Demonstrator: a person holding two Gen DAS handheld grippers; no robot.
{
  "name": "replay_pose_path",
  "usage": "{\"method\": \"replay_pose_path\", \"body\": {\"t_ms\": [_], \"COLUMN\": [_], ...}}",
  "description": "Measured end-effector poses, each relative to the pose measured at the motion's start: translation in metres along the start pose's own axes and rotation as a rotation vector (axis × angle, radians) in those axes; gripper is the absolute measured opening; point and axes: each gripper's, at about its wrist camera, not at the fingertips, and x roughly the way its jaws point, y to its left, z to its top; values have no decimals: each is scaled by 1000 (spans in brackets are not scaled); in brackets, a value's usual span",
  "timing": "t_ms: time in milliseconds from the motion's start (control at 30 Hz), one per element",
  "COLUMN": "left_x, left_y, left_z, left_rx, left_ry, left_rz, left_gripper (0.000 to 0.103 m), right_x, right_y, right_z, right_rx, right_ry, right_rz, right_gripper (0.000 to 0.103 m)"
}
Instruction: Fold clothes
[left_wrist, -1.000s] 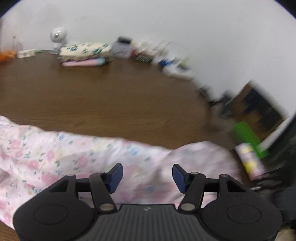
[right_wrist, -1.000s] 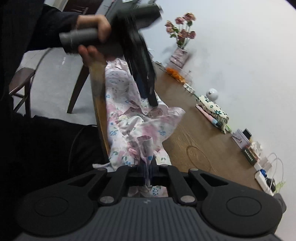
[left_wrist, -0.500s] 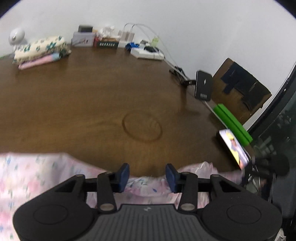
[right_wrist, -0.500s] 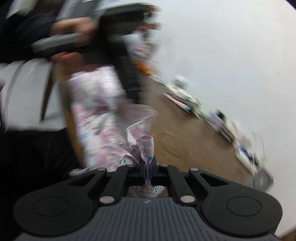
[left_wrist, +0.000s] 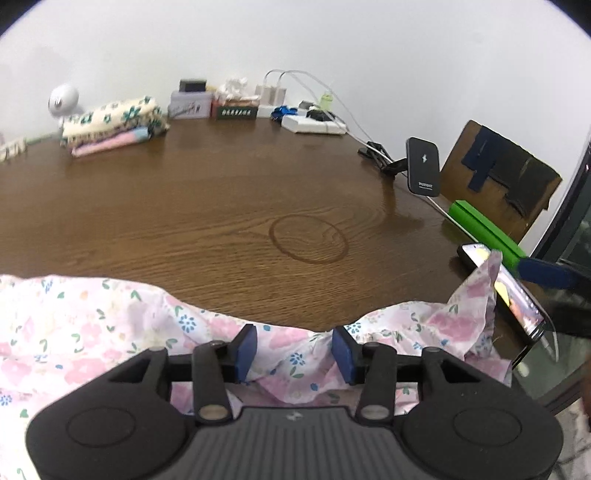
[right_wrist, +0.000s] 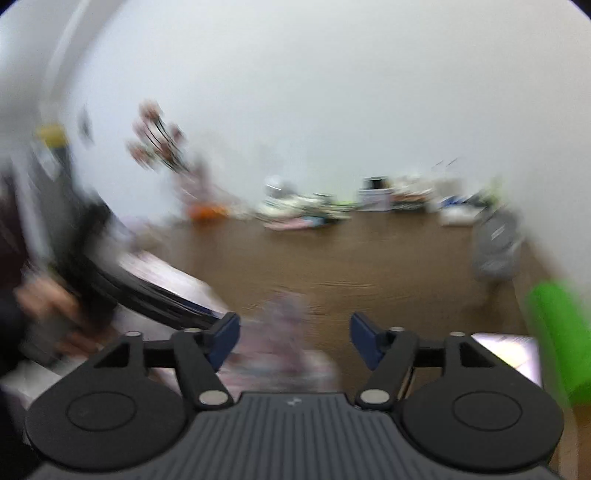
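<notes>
A pink floral garment (left_wrist: 74, 332) lies crumpled along the near edge of the brown table (left_wrist: 184, 221). My left gripper (left_wrist: 294, 350) hovers just over it with its jaws opening; cloth lies under and between the blue pads (left_wrist: 245, 349), which do not press on it. A corner of the cloth (left_wrist: 484, 273) sticks up at the right, beside the blue tip of the other gripper (left_wrist: 546, 275). In the blurred right wrist view my right gripper (right_wrist: 295, 339) has its jaws opening wide, and the garment (right_wrist: 284, 332) is loose between them.
A folded stack of clothes (left_wrist: 110, 125) sits at the back left by a white camera (left_wrist: 62, 101). Boxes and chargers (left_wrist: 236, 107) line the wall. A phone (left_wrist: 517, 295), a green bar (left_wrist: 484, 229) and a black power bank (left_wrist: 423, 166) stand at the right edge.
The right gripper, shut on a bunched fold of the garment before, has rolled upright and sprung open, releasing it. The left gripper moved lower toward the cloth edge.
</notes>
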Motion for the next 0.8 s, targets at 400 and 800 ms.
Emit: {"method": "replay_pose_path", "body": {"t_ms": [400, 800], "left_x": [4, -38], "left_y": [1, 69], "left_z": [-4, 20], "left_rx": [10, -289], "left_ry": [-47, -122], "left_rz": [9, 27], "left_gripper": [48, 48], "right_x": [58, 70], "right_y": [17, 48], "right_z": [-20, -36], "right_rx": [55, -183], "right_ry": [97, 148], "right_rz": [-51, -187], "right_gripper": [21, 16]}}
